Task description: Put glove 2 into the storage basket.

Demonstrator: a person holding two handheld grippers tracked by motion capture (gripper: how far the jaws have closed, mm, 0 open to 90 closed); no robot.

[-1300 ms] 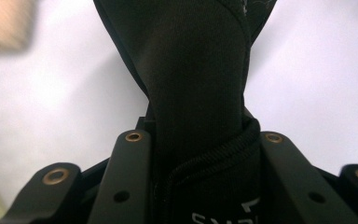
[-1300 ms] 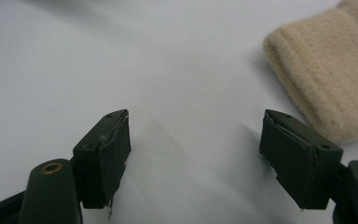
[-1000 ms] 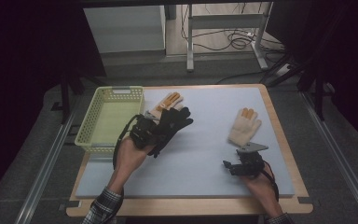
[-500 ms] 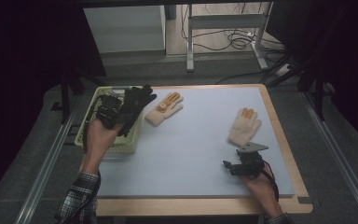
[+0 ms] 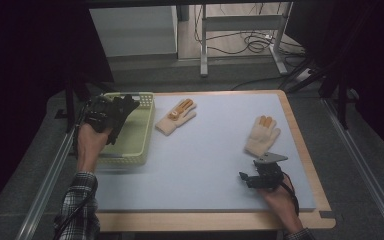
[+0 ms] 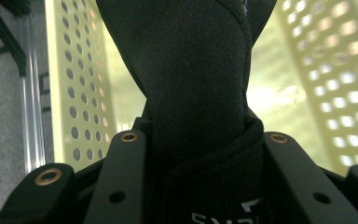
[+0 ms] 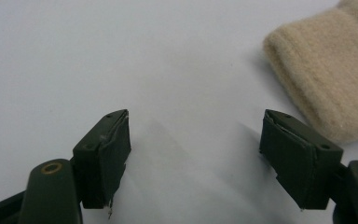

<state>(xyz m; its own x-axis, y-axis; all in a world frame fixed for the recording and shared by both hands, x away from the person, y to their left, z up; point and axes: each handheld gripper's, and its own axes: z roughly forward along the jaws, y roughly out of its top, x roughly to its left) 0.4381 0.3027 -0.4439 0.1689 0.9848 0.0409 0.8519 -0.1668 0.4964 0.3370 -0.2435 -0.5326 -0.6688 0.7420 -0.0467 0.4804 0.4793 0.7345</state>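
The left gripper (image 5: pixel 111 116) hangs over the yellow-green basket (image 5: pixel 139 134) at the worktop's left edge, its jaws clamped on the ribbed cuff of a black glove (image 6: pixel 196 84). In the left gripper view the glove's knit body runs straight out from the jaws, with the basket's perforated plastic walls on both sides and its floor beyond. So the glove lies directly above the basket's inside, and the coming move is most likely just a release and a drop.

The right gripper (image 5: pixel 252 177) rests low near the worktop's front right corner, jaws spread wide with nothing between them. Just beyond it, toward the right edge, lies a cream glove (image 5: pixel 262 135) of fuzzy knit with orange-tipped fingers; its long axis runs from the cuff, nearest the gripper, away toward the far edge. In the right gripper view that soft, ribbed cuff (image 7: pixel 328 74) sits ahead and to the right of the jaws, not yet touched. The right hand is plainly the nearer one for it.

A second cream glove (image 5: pixel 176 118) with orange finger markings lies just beside the basket's right wall, nearer the left hand. The worktop (image 5: pixel 200 170) is a smooth pale sheet framed in wood
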